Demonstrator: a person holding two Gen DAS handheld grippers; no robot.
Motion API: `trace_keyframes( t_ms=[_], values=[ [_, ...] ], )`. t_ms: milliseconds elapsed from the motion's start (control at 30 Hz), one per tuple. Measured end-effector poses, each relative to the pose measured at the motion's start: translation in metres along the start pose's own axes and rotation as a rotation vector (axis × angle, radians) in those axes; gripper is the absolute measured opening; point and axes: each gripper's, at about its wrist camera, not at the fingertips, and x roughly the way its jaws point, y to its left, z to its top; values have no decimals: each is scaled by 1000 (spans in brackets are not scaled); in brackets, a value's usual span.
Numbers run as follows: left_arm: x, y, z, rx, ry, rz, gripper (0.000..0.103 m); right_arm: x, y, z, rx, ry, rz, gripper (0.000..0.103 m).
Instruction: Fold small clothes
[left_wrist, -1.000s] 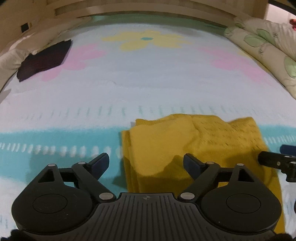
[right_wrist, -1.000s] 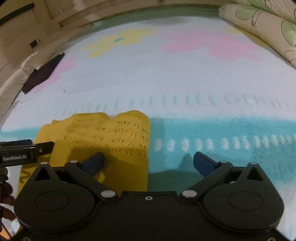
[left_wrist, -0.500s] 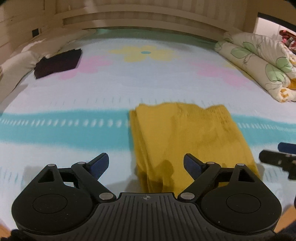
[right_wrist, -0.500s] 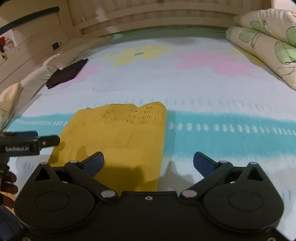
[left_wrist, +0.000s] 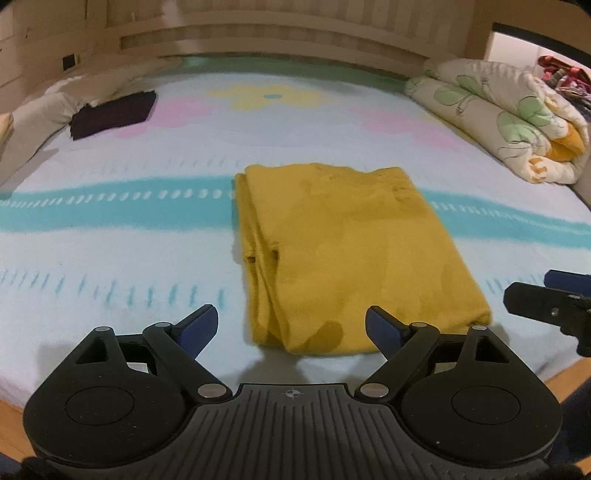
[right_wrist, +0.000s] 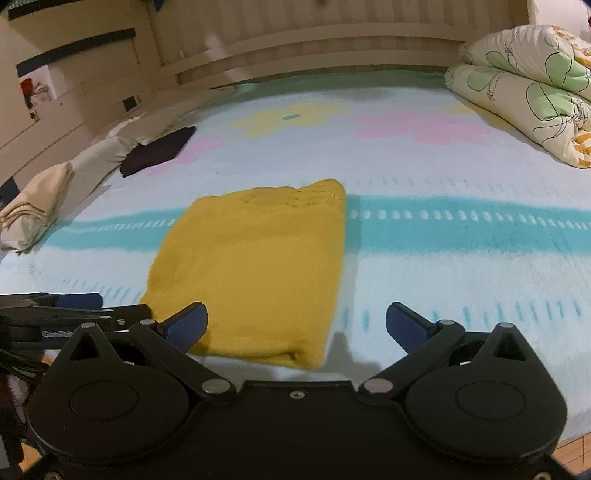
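A yellow knitted garment lies folded into a rectangle on the bed, its near edge close to the bed's front edge; it also shows in the right wrist view. My left gripper is open and empty, just short of the garment's near left corner. My right gripper is open and empty, at the garment's near right corner. Each gripper shows at the edge of the other's view.
The bed has a pale cover with a teal stripe and flower shapes. A dark folded garment lies far left. A rolled flowered quilt lies far right. Beige cloth lies at the left edge. A wooden headboard stands behind.
Both grippers have pulled back and up from the yellow garment toward the bed's front edge. The garment lies still and more of the bed shows.
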Motion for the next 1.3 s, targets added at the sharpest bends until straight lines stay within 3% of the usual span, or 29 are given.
trace_keyframes(
  t_ms=[333, 633, 867, 1033, 1300],
  values=[
    [-19, -7, -1, -2, -83, 139, 86, -15, 11, -8, -22, -61, -35, 102],
    [-26, -18, -4, 19, -118, 146, 86, -16, 21, -10, 0, -81, -106, 102],
    [-26, -24, -8, 19, -88, 184, 86, -16, 26, -9, 13, -79, -159, 102],
    [-25, -22, -14, -10, -37, 182, 86, -19, 36, -15, -36, -125, -228, 102],
    [-23, -26, -17, 14, -20, 182, 85, -9, 33, -13, -4, -37, -205, 102]
  ],
)
